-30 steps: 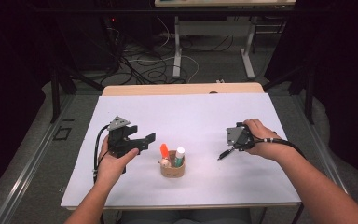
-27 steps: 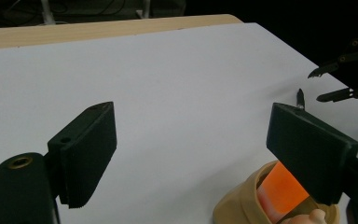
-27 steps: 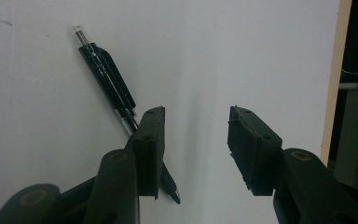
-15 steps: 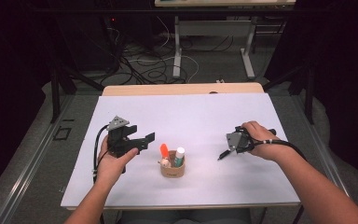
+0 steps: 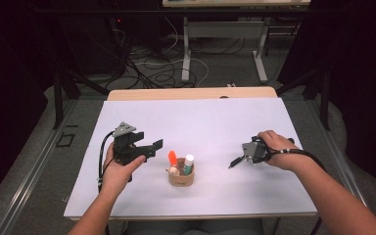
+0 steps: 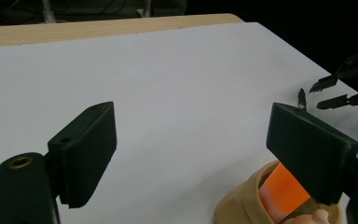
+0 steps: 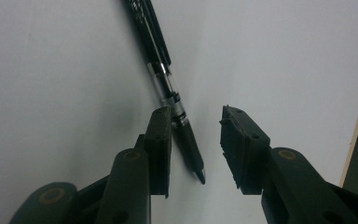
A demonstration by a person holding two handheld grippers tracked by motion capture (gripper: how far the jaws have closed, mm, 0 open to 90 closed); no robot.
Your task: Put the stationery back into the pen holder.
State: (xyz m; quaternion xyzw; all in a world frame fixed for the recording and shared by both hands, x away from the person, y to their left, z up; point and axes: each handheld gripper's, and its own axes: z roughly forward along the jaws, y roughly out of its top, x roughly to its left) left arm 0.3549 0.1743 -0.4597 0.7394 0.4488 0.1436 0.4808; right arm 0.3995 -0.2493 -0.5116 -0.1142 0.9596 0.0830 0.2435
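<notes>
item: black pen (image 7: 168, 79), lying flat on the white table sheet (image 5: 210, 122). in the right gripper view it runs from the top centre of the frame down to just below the middle, tip toward the bottom. in the high view it shows as a short dark stroke (image 5: 234, 162) right of centre, poking out to the left of the right gripper. in the left gripper view its end stands at the right edge (image 6: 301, 96).

item: right gripper (image 7: 193, 140), held low over the sheet by the person's right hand (image 5: 274, 149) at centre right of the high view. the pen's lower part lies between the jaws. the left-hand jaw is touching or just beside the barrel; the other jaw stands apart from it. the jaws have just been closing in; the pads do not yet clamp the pen, so the grip is not made.

item: left gripper (image 6: 191, 154), held by the left hand (image 5: 120, 169) at centre left of the high view. jaws spread wide, nothing between them, released.

item: tan cup (image 5: 181, 177), lower centre of the high view, between the two grippers. it holds an orange marker (image 5: 172, 157) and a white-capped tube (image 5: 189, 164), both upright. in the left gripper view the cup sits at lower right (image 6: 242, 205), partly behind the right-hand jaw.
</notes>
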